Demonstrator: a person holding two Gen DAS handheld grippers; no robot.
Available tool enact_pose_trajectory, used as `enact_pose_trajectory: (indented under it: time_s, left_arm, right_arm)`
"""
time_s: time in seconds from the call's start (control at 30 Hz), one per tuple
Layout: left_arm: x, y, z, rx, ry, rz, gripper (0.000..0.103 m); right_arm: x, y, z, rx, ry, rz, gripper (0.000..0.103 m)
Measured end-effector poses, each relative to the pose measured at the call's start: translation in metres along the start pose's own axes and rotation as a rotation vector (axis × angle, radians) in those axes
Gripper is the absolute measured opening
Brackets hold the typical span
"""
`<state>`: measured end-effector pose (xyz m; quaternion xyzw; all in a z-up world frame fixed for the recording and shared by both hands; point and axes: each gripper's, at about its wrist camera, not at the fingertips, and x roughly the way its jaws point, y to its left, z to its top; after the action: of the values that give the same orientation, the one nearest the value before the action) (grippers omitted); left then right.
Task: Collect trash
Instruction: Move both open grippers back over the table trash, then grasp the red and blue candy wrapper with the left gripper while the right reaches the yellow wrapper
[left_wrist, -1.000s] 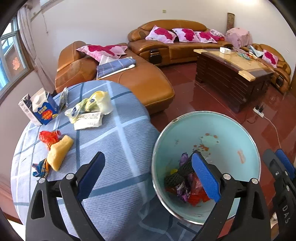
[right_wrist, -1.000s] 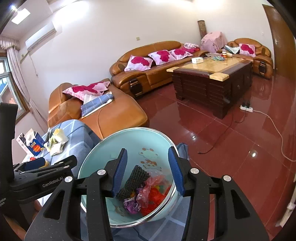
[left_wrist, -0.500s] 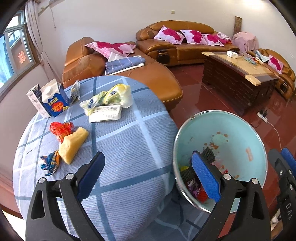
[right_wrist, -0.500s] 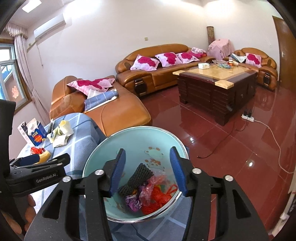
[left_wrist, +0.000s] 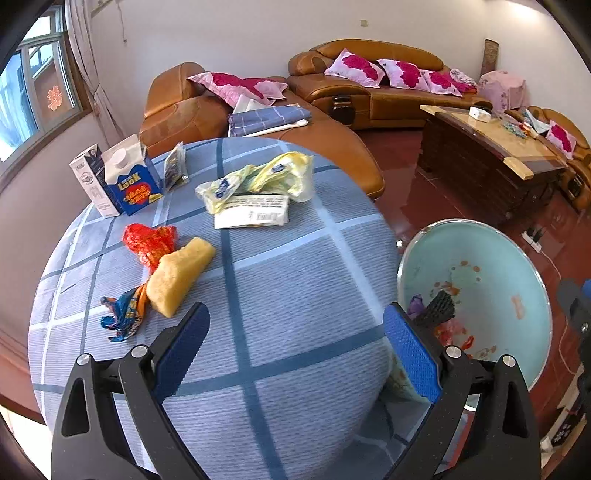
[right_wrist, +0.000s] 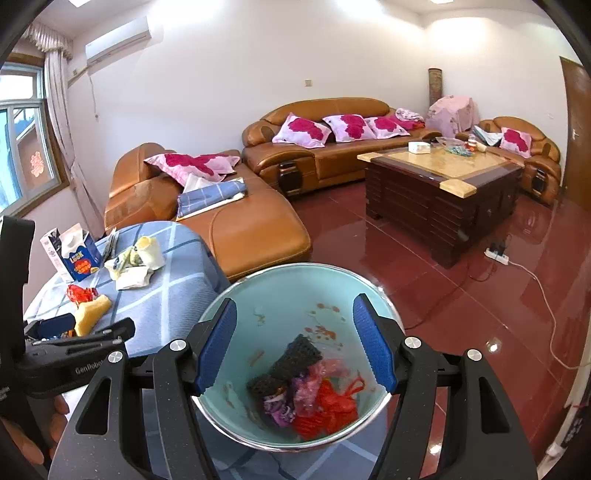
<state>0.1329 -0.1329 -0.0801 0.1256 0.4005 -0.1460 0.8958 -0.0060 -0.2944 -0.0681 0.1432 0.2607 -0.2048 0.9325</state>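
The left gripper (left_wrist: 295, 354) has swung from the basin (left_wrist: 517, 266) over the table (left_wrist: 288, 280), wide open, empty. The right gripper (right_wrist: 295, 347) is opening, empty, above the binned trash (right_wrist: 306, 391). Ahead lie one sponge (left_wrist: 177, 277), two wrappers (left_wrist: 151, 242), one milk carton (left_wrist: 122, 177).

Your left gripper's (left_wrist: 295, 350) right finger hides part of the basin (left_wrist: 532, 295) and its trash. The carton's (left_wrist: 122, 181) small print stays unreadable, and the window (right_wrist: 22, 155) is cropped.
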Motion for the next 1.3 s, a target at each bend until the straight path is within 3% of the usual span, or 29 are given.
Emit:
enact_pose_trajectory:
  time_s: [0.7,0.93,1.3]
  left_arm:
    - [0.025,0.162,-0.028,-0.17,0.073,0.1,0.092]
    - [0.045,0.174,-0.023,-0.176,0.101,0.094,0.091]
    - [0.073,0.177,-0.015,-0.169,0.132,0.041,0.069]
  right_arm:
    - [0.031,0.106,0.009,-0.139,0.063,0.139,0.064]
    - [0.043,0.13,0.01,-0.172,0.083,0.167,0.064]
    - [0.065,0.141,0.013,-0.179,0.117,0.181,0.064]
